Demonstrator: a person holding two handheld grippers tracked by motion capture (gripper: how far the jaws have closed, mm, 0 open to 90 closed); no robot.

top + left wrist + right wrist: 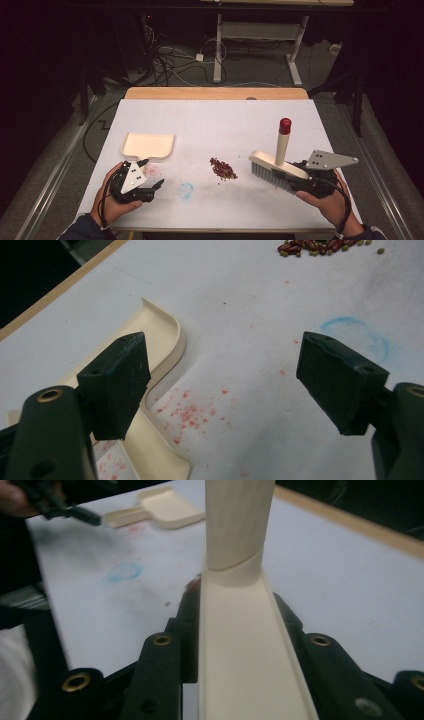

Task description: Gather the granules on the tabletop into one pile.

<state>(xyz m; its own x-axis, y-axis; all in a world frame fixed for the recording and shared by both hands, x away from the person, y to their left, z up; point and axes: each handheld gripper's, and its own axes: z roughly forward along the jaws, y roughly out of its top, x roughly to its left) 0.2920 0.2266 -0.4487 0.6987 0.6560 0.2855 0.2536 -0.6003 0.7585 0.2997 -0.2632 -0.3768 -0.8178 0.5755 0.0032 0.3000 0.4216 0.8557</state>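
Table: your work surface (215,120) was a white sheet over a wooden top, the wood showing as a strip along the far edge.

Left gripper: you held it (153,180) at the near left of the table, its jaws standing wide apart with nothing between them. In the left gripper view (230,385) one jaw hung over the handle of the dustpan, the other over bare sheet.

Dustpan: a cream dustpan (148,146) lay flat on the sheet just beyond your left gripper, its handle (155,390) pointing back toward you. Whether the jaw touched the handle I cannot tell.

Right gripper: you held it (300,175) at the near right, a grey three-cornered plate on top. In the right gripper view (235,645) its jaws were clamped from both sides on the cream back of the brush.

Brush: a cream hand brush (277,170) with pale bristles pointing down at the sheet and an upright handle ending in a red cap (285,125). It sat in your right gripper, to the right of the debris.

Debris: a small heap of dark red bits (223,169) lay near the middle of the sheet, between dustpan and brush and apart from both.

Marks: a faint blue ring (186,190) and red speckling (192,410) stained the sheet near your left gripper.
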